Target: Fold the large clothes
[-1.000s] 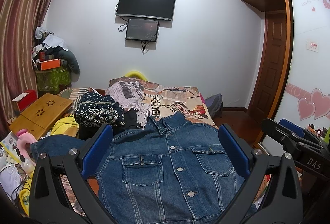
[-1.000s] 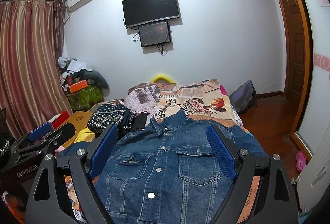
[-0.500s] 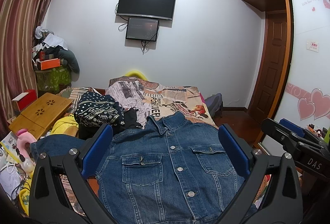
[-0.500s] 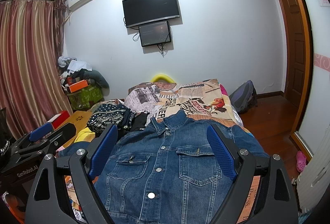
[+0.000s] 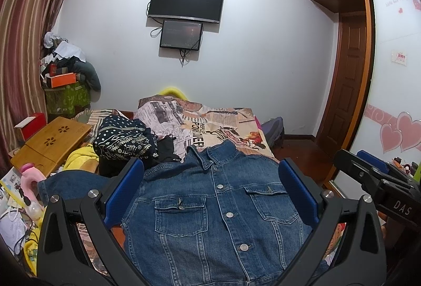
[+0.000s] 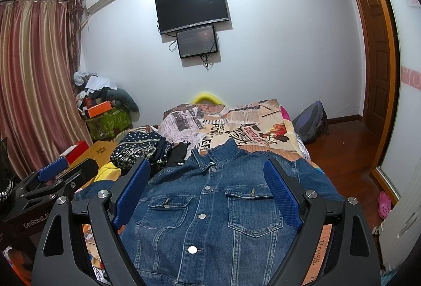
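A blue denim jacket [image 5: 218, 209] lies spread flat, buttoned, front up, on the bed, collar toward the far wall; it also shows in the right wrist view [image 6: 210, 209]. My left gripper [image 5: 211, 180] is open and empty, held above the jacket's chest. My right gripper [image 6: 208, 180] is open and empty, also above the chest. The right gripper's body shows at the right edge of the left wrist view [image 5: 379, 186]; the left gripper's body shows at the left of the right wrist view [image 6: 50, 180]. Both sleeves lie out to the sides.
The bed has a newspaper-print cover [image 5: 210, 125]. A pile of dark patterned clothes [image 5: 123, 141] lies left of the collar. A wooden lap table [image 5: 50, 143] and clutter stand at left. A backpack [image 6: 310, 122] and wooden floor are right of the bed.
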